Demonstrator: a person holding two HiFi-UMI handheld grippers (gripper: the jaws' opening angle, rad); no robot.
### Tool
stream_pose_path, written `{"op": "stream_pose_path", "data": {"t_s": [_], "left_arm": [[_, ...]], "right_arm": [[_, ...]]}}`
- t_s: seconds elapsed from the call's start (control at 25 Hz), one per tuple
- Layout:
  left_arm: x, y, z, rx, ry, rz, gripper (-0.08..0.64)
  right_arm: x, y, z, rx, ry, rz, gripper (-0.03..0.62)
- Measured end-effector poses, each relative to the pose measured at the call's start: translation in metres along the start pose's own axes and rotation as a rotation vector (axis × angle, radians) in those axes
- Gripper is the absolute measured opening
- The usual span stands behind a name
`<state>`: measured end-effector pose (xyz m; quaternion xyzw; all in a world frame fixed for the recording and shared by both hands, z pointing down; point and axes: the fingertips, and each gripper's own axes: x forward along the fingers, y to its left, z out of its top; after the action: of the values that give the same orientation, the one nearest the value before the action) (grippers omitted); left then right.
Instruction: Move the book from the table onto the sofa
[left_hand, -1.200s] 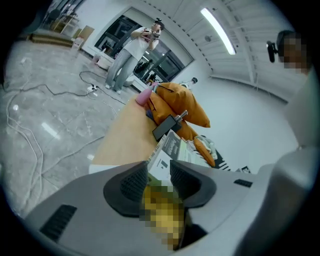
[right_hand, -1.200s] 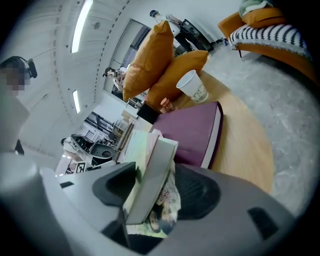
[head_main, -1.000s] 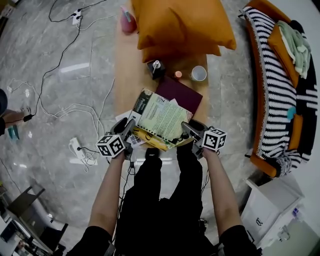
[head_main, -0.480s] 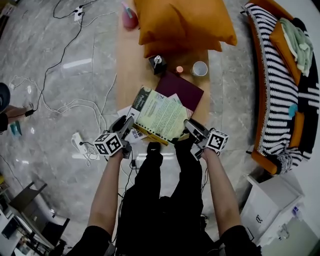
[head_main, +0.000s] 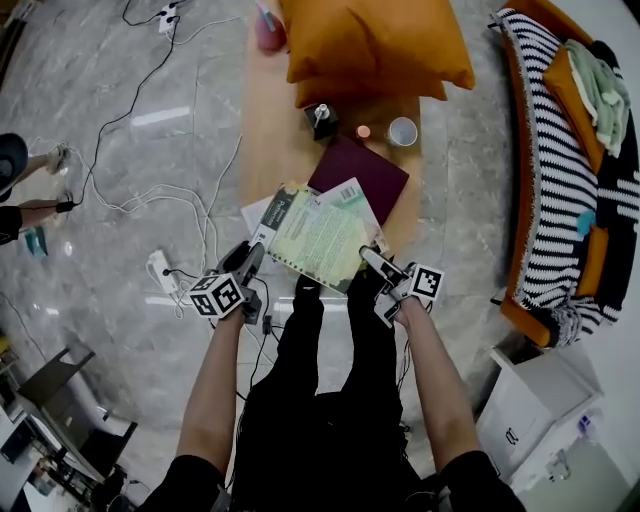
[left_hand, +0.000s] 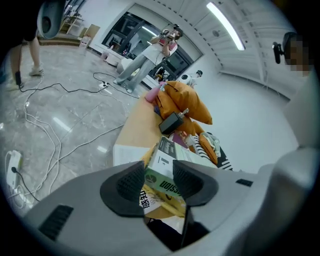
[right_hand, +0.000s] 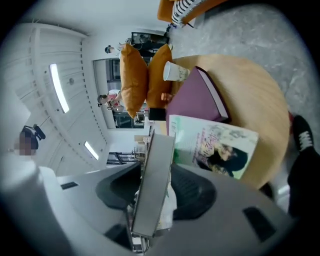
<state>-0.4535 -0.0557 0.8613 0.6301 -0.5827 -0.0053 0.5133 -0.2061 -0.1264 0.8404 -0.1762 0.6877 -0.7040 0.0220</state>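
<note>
A green-covered book (head_main: 318, 235) with a yellow one under it hangs just above the near end of the wooden table (head_main: 275, 130), held from both sides. My left gripper (head_main: 250, 262) is shut on the stack's left corner. In the left gripper view its pads (left_hand: 131, 184) press the green and yellow spines (left_hand: 167, 172). My right gripper (head_main: 375, 262) is shut on the right edge, and the right gripper view shows that edge (right_hand: 155, 170) standing between its jaws, with the green cover (right_hand: 215, 147) beyond. The striped sofa (head_main: 560, 200) is at the right.
On the table lie a maroon book (head_main: 358, 178), a white sheet (head_main: 255, 213), a cup (head_main: 403, 131), a small black object (head_main: 321, 120) and orange cushions (head_main: 375, 45). Cables and a power strip (head_main: 160, 272) cover the floor at left. A white cabinet (head_main: 535, 400) stands near right.
Both grippers have lifted the books off the table's near end. The right gripper has rolled, so the book edge now stands upright between its jaws. The white sheet now shows more.
</note>
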Motion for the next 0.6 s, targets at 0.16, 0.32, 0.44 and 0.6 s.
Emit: {"op": "stream_pose_path", "data": {"t_s": [0.16,0.32,0.44,0.6], "left_arm": [[-0.002,0.003,-0.003,-0.019,-0.019,0.013,0.179],[-0.002,0.0,-0.001,-0.053,-0.032,-0.006,0.178],[-0.01,0.0,0.008,-0.227,-0.118,-0.043,0.178],[-0.03,-0.004,0.017,-0.457,-0.21,-0.114,0.179]], "right_arm": [[0.002,-0.015,-0.014,-0.012,0.07,-0.068,0.183],[-0.004,-0.011,-0.013,-0.009,0.057,-0.05,0.172],[-0.007,0.005,-0.012,0.003,0.014,-0.02,0.17],[-0.014,0.037,-0.02,0.033,-0.035,0.015,0.166]]}}
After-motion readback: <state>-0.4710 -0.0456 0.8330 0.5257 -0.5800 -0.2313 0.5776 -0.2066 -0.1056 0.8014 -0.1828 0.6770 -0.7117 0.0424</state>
